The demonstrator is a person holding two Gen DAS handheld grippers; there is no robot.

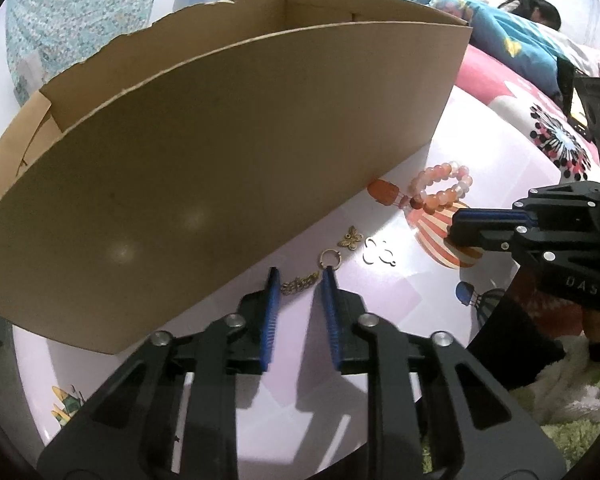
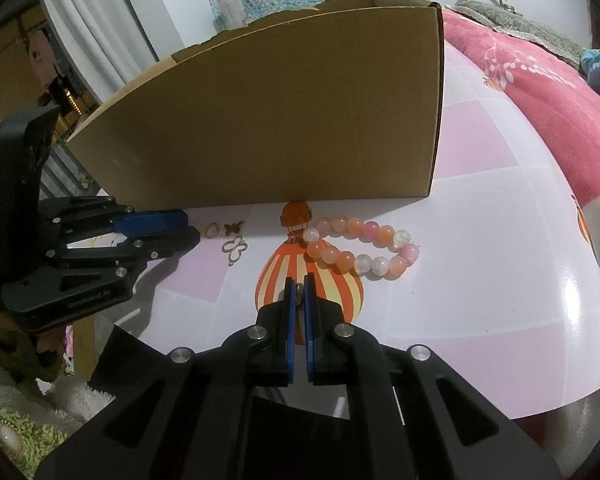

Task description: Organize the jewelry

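Note:
My left gripper (image 1: pixel 302 276) rests low on the table with its blue pads apart and a short gold chain (image 1: pixel 300 283) lying between the fingertips. Just beyond lie a gold ring (image 1: pixel 331 258), a gold butterfly charm (image 1: pixel 351 237) and a silver butterfly outline (image 1: pixel 380 254). A pink and orange bead bracelet (image 2: pixel 364 246) lies near the cardboard box (image 2: pixel 280 120). My right gripper (image 2: pixel 299 280) hovers over the balloon print, shut on a small metal piece (image 2: pixel 299 289). In the right wrist view the left gripper (image 2: pixel 190 226) is beside the ring (image 2: pixel 211 230).
The tall cardboard box (image 1: pixel 220 140) stands directly behind the jewelry on the round pink-and-white table (image 2: pixel 500 240). A bed with a pink blanket (image 2: pixel 540 80) lies beyond, with a person (image 1: pixel 500 12) on it. A green rug (image 2: pixel 20 440) covers the floor.

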